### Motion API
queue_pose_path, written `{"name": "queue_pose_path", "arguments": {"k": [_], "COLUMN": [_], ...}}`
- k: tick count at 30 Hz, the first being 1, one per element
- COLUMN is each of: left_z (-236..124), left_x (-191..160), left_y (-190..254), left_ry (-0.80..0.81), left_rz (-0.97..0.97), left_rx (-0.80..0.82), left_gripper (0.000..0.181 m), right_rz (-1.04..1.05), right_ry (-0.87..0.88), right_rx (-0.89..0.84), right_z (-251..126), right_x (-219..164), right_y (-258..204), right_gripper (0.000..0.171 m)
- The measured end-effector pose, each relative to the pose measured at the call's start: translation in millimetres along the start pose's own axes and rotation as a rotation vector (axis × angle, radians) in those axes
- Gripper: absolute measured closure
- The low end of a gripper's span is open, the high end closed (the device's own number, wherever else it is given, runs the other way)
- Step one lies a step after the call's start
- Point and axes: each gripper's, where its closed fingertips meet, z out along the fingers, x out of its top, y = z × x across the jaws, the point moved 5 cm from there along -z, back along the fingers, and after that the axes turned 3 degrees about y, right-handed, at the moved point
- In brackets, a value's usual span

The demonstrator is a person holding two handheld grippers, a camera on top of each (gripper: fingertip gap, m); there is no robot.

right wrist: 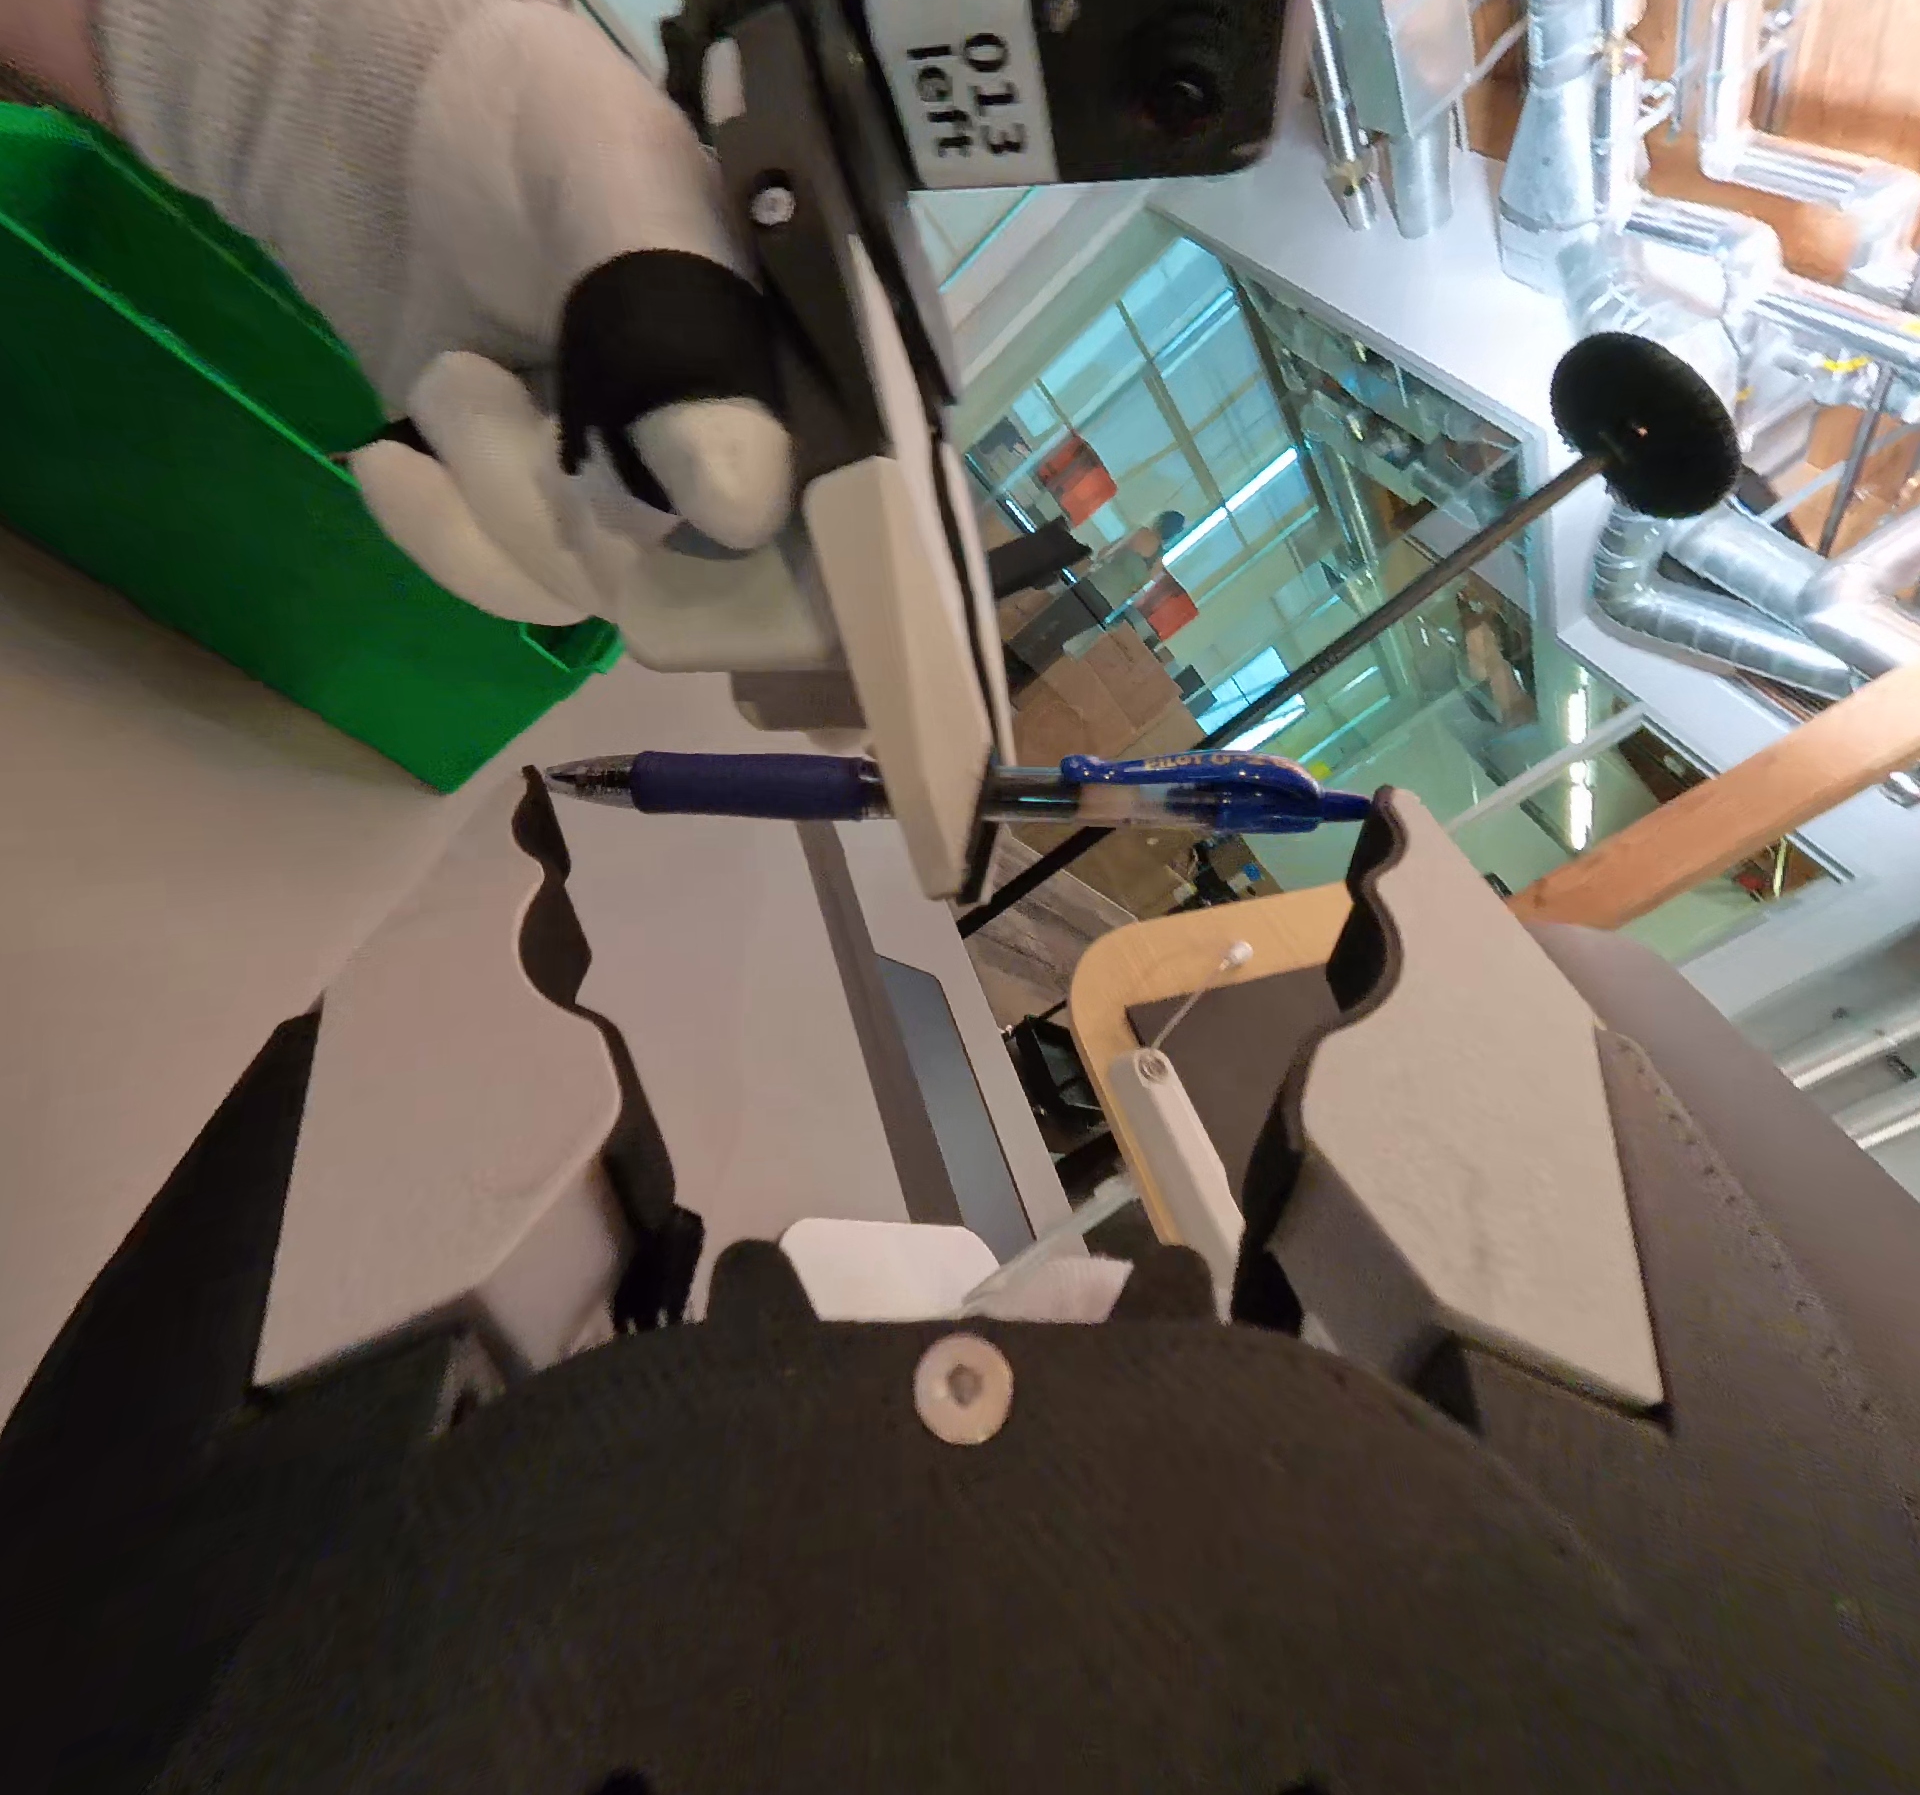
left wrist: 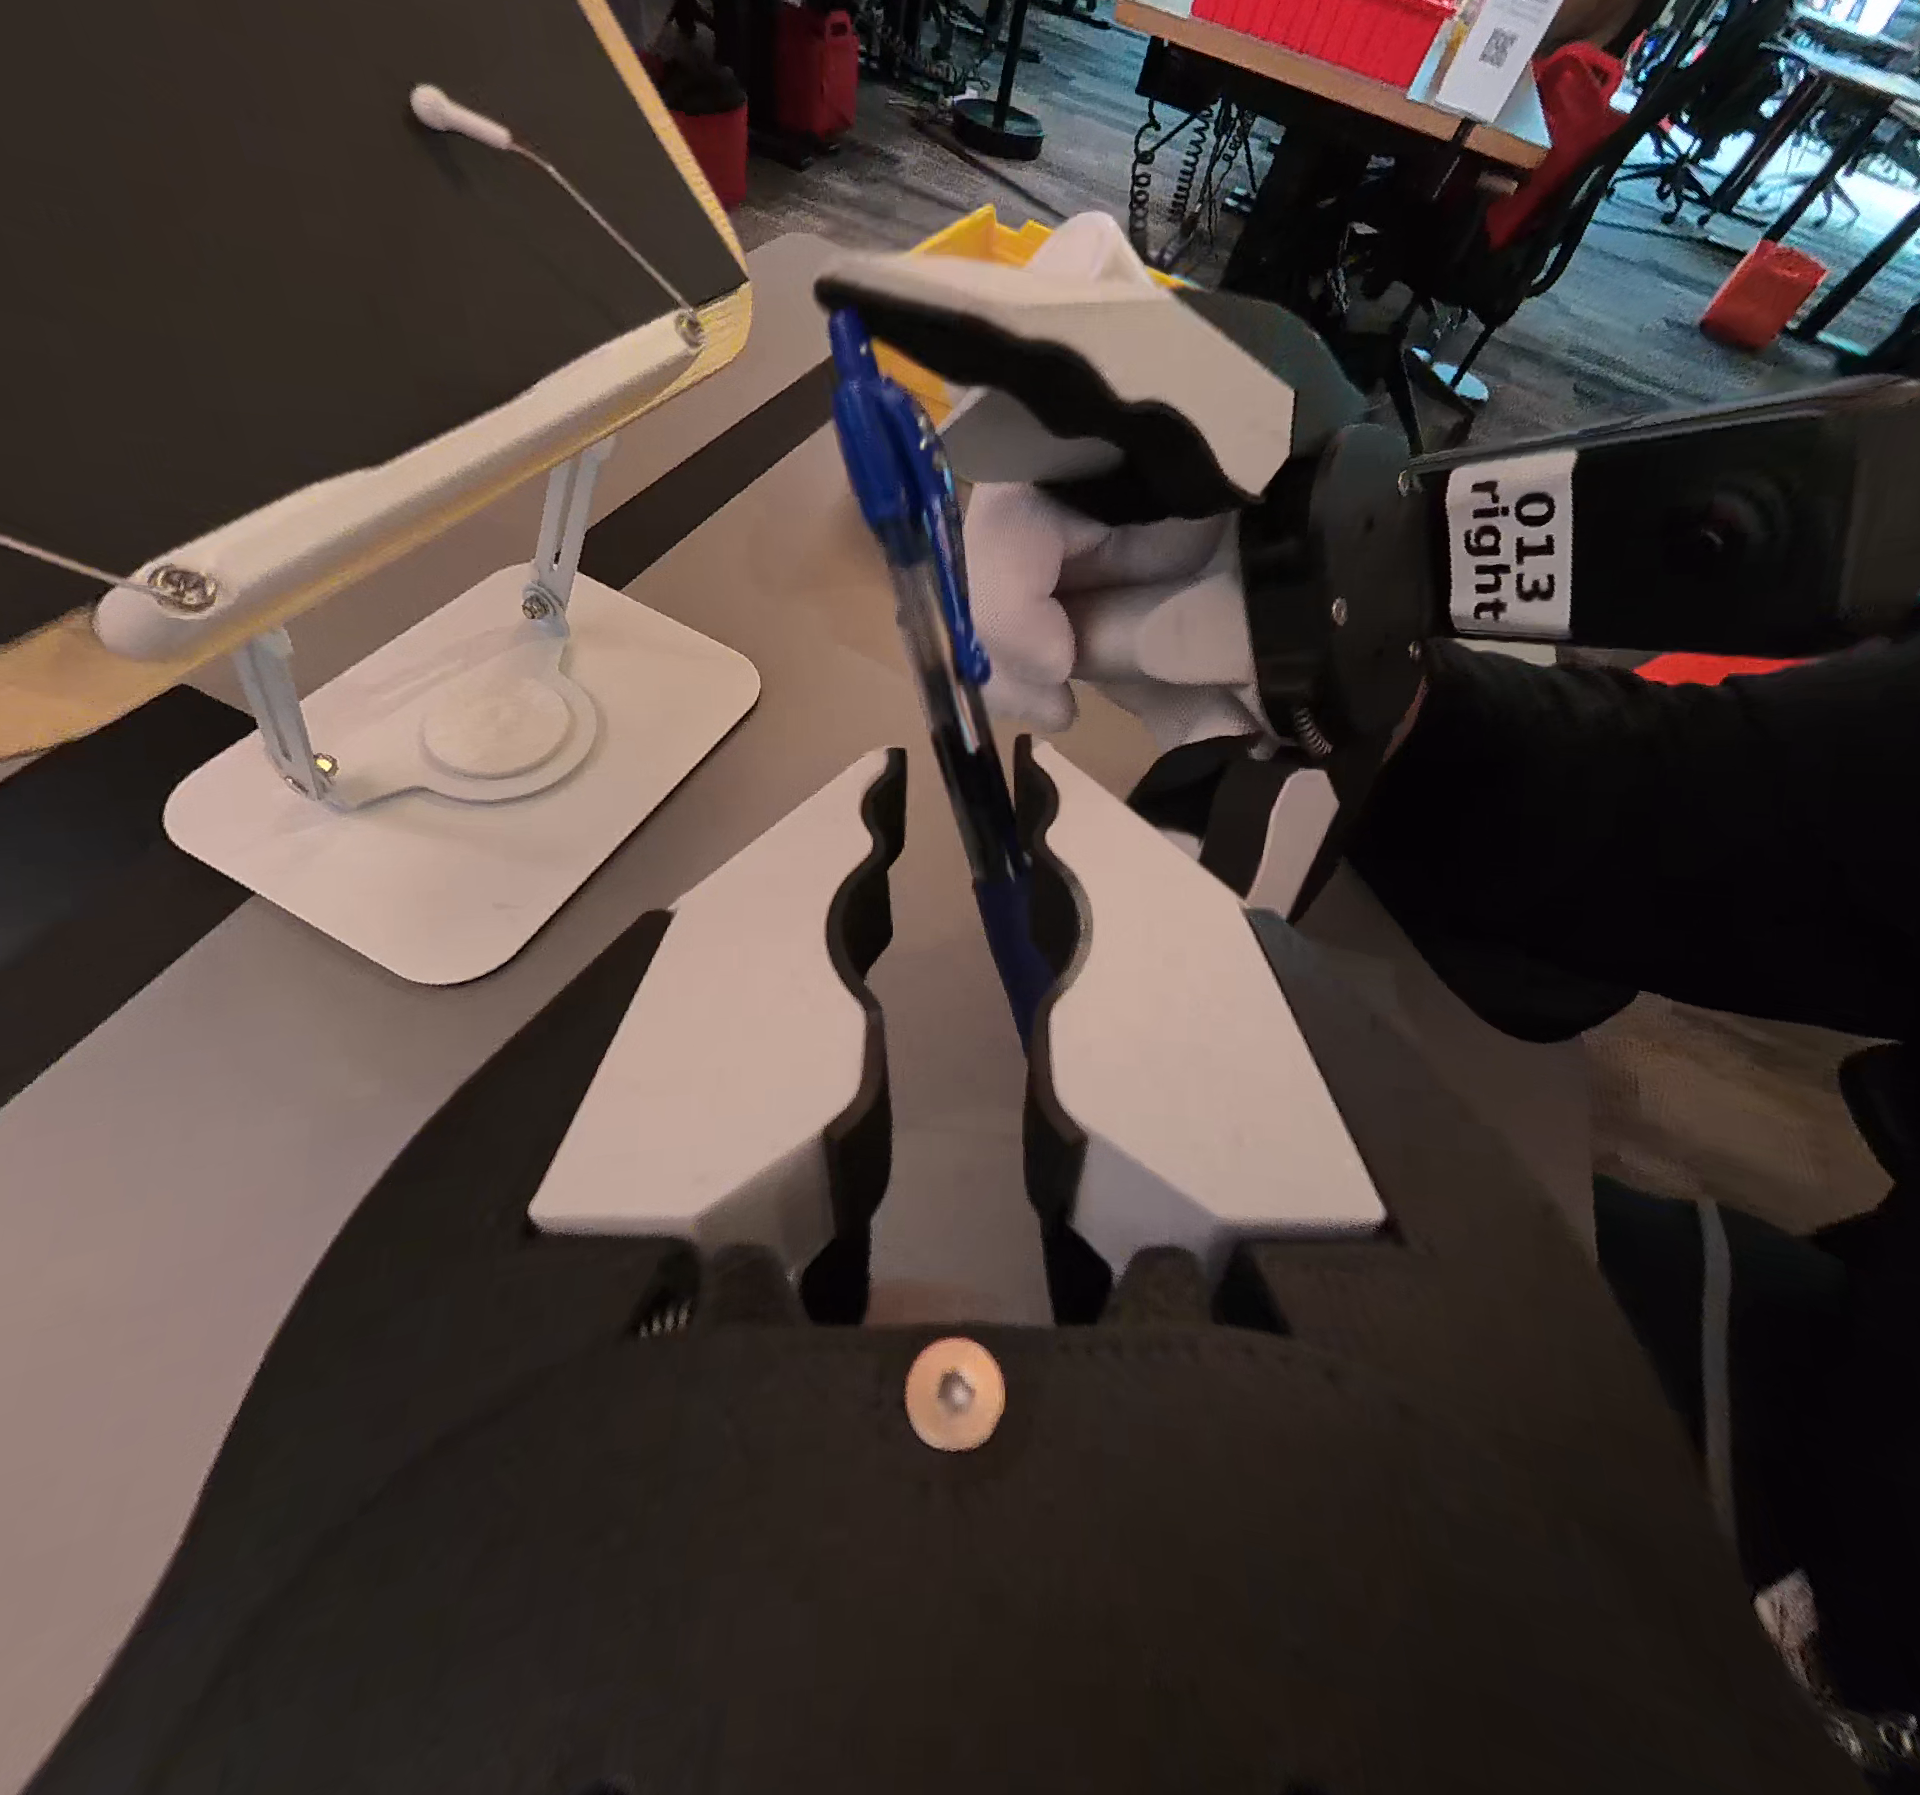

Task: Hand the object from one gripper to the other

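Left gripper (left wrist: 961,789) pinches my blue pen (left wrist: 914,540) mid-barrel, held above the table (left wrist: 208,1122). Right gripper (right wrist: 961,800) gapes wide around it — not closed. Light, stiff, slick plastic — I'd take the rubber grip.

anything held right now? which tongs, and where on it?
Left tongs clamp the blue pen mid-barrel, between its rubber grip and its clip. Right tongs are open, spanning the pen lengthwise, apparently not gripping it.
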Motion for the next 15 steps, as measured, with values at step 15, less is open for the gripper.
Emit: {"name": "queue_pose_path", "arguments": {"k": [15], "left_z": [-10.9], "left_x": [-4.9], "left_y": [9.3], "left_ry": [0.093], "left_rz": [-0.089], "left_rx": [0.01], "left_gripper": [0.173], "right_rz": [-0.049], "right_ry": [0.007], "right_rx": [-0.048], "right_z": [8.5], "right_x": [14.1], "right_y": [-8.0], "right_gripper": [0.029]}}
